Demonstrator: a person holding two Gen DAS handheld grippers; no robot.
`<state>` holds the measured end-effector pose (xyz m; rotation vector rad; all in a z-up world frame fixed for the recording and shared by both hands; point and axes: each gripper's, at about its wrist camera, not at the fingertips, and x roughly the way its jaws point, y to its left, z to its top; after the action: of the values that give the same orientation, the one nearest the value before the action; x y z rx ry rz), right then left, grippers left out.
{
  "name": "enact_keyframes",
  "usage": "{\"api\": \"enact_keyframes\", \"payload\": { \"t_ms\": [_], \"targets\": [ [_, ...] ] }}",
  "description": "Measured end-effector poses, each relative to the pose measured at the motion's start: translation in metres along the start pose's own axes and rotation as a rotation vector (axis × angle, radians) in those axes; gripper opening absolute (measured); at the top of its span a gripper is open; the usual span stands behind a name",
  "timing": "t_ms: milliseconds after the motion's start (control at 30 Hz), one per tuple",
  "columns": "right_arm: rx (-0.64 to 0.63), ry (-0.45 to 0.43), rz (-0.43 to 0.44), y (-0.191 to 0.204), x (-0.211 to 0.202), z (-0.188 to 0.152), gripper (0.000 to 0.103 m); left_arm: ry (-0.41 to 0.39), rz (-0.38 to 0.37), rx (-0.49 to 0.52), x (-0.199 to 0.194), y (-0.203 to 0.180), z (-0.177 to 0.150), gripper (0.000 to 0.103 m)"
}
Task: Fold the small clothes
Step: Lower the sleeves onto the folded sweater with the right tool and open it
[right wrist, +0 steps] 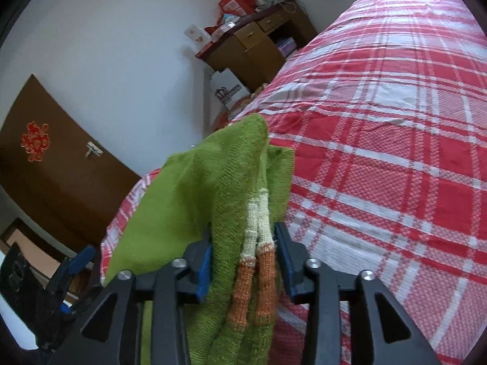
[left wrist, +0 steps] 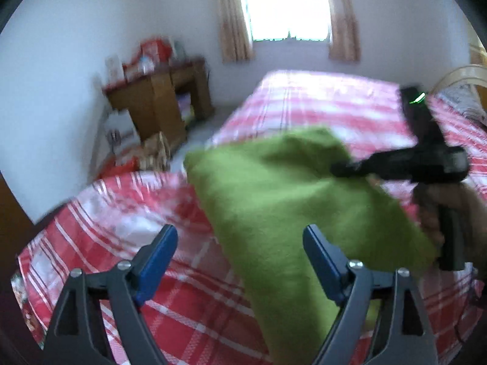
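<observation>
Nearest to me, my left gripper is standing with its jaws spread wide and gripping nothing; the green cloth is passing beside and under the right-hand pad rather than being pinched. My right gripper is showing its jaws partly parted with the green knitted garment with cream and orange striped cuffs bunched between them; whether the pads are pressing on it I cannot tell. The garment is draping from there onto the red and white checked bed cover, near the bed's corner. It is looking soft, light and limp, so I am judging that it will sag and slide unless taken at a hem or corner. Beyond, the bed is offering wide flat room, while its left edge is dropping toward a wooden desk by the wall.
</observation>
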<state>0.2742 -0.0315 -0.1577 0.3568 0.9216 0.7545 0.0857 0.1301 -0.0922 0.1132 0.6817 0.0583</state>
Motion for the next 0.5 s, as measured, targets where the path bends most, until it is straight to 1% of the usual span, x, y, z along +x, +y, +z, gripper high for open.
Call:
{"api": "enact_keyframes", "payload": {
  "t_ms": [67, 100, 167, 233, 300, 367, 433, 467, 500],
  "targets": [
    [-0.029, 0.005, -0.032, 0.005, -0.001, -0.001, 0.047, 0.055, -0.02, -0.019, 0.015, 0.003, -0.007, 0.087],
    [-0.051, 0.008, -0.049, 0.008, -0.001, -0.002, 0.048, 0.069, -0.032, -0.032, 0.019, 0.002, -0.009, 0.088],
    [-0.108, 0.008, -0.105, 0.016, -0.002, -0.003, 0.053, 0.075, -0.057, -0.071, 0.023, 0.003, -0.013, 0.089],
    [-0.128, 0.005, -0.134, 0.019, -0.005, -0.003, 0.054, 0.071, -0.057, -0.082, 0.023, 0.002, -0.015, 0.09],
    [-0.152, -0.034, -0.175, 0.028, -0.018, -0.004, 0.054, 0.068, -0.06, -0.089, 0.022, 0.002, -0.015, 0.09],
    [-0.212, -0.124, -0.216, 0.046, -0.037, -0.005, 0.054, 0.07, -0.066, -0.092, 0.021, 0.001, -0.016, 0.09],
    [-0.257, -0.176, -0.175, 0.066, -0.053, -0.006, 0.054, 0.071, -0.072, -0.097, 0.02, 0.002, -0.016, 0.091],
    [-0.284, -0.19, -0.135, 0.078, -0.059, -0.01, 0.055, 0.071, -0.074, -0.098, 0.02, 0.003, -0.016, 0.091],
    [-0.316, -0.187, -0.098, 0.09, -0.061, -0.015, 0.057, 0.072, -0.076, -0.099, 0.02, 0.004, -0.016, 0.091]
  ]
}}
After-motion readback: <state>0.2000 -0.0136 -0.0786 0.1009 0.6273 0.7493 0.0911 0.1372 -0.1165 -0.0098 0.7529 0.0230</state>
